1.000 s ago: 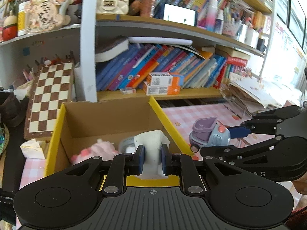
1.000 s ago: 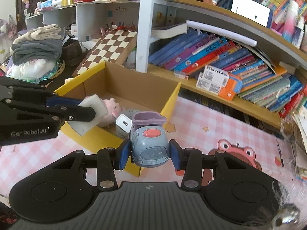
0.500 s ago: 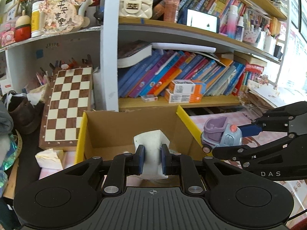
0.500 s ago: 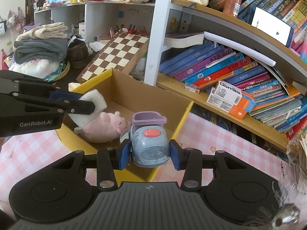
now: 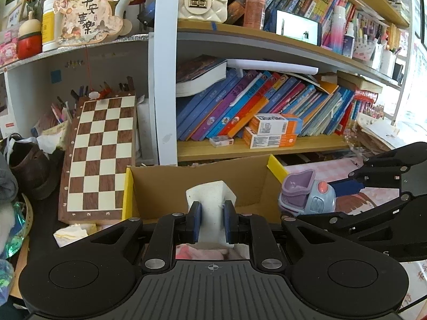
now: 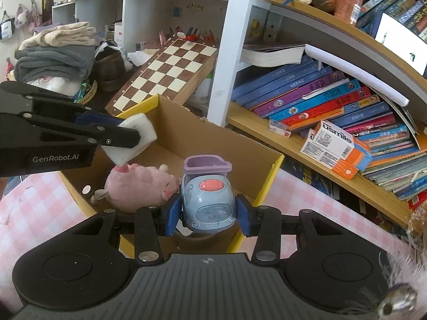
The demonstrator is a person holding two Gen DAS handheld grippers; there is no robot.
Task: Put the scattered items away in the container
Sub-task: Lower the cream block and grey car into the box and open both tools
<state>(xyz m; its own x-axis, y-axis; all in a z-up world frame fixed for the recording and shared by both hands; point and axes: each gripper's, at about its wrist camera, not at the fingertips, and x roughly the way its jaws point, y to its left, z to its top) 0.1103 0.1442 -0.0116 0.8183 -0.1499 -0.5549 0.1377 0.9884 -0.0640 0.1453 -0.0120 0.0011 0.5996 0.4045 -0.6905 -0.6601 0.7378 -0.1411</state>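
Toys hang over a cardboard box as we carry two at once toward it. Our left gripper is clamped on a white foam block, pads pressing its two side faces, and the block sits above the box's near left part, just over a pink plush pig that lies on the box floor. Our right gripper pinches a blue and lilac toy car across its flanks, nose toward the camera, above the near edge of the box beside its yellow right rim.

We judge the block to be light and spongy: it should give slightly under the pads and shrug off a drop, so a side grip anywhere along it is enough. The car looks like hard, smooth plastic, rounded at the sides, which may let it slip or twist between the pads; the flat of its flanks, low and near the wheels, seems the safest hold, and it is best lowered close to the floor before we let go. The pig is soft and would cushion either landing. A chessboard leans behind the box, below shelves crowded with books.
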